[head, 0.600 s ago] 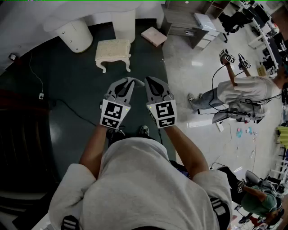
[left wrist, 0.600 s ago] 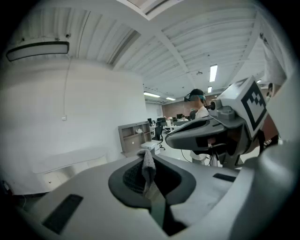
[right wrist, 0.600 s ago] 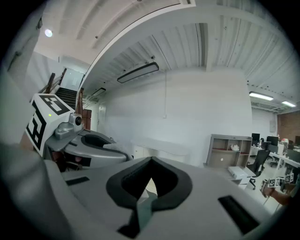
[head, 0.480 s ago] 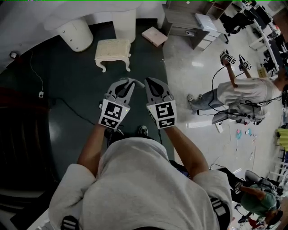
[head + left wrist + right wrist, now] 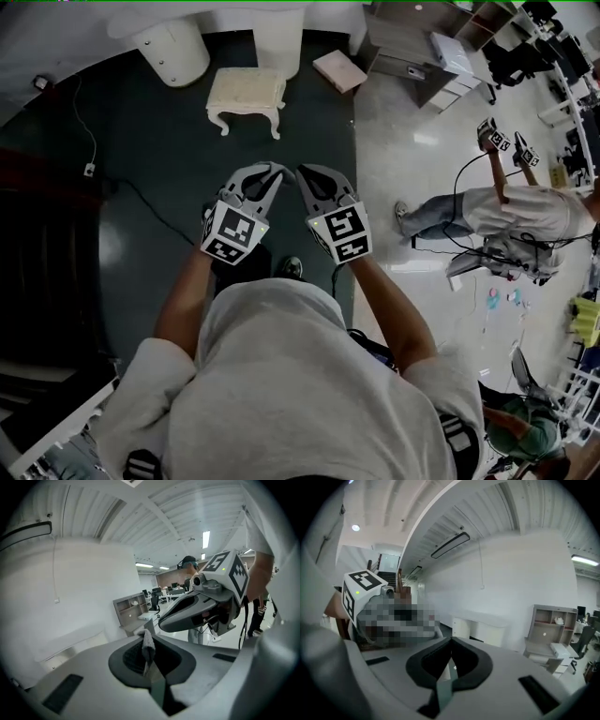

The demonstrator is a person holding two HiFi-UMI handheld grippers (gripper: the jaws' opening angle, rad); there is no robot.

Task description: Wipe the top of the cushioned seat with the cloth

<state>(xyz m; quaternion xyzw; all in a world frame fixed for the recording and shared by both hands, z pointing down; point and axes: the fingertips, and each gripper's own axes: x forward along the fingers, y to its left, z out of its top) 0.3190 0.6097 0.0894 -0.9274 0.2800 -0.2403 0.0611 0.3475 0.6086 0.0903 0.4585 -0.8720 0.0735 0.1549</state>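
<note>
Standing on the dark green floor (image 5: 141, 216), you faced a curved white wall with your arms stretched out in front of your chest. To your right the dark flooring gave way to a pale glossy floor (image 5: 394, 141). A second person (image 5: 506, 211) in a light shirt bent forward there, with another pair of hand-held grippers (image 5: 489, 136) raised. A grey shelf unit (image 5: 412, 47) stood at the far edge of that pale floor. A flat pink box (image 5: 339, 70) lay just beside it, at the border of the dark floor. A white rounded column (image 5: 173, 47) and a white square pedestal (image 5: 279, 37) rose at the top of the head view.

The cushioned seat (image 5: 246, 92), a cream stool on carved legs, stood upright on the dark floor near those two, well ahead of you. A thin cable (image 5: 82, 131) trailed across the floor to your left.

Your two tools were side by side and tipped a little downward, their tips nearly meeting and well short of the seat. The left hand-held gripper (image 5: 274, 172) was clenched on the cloth (image 5: 148, 644). The cloth showed in the left gripper view as a small grey textured fold, pinched between the jaw tips and standing up from them. The right hand-held gripper (image 5: 305, 175) was clenched too, its jaws pressed together with nothing between them in the right gripper view.
</note>
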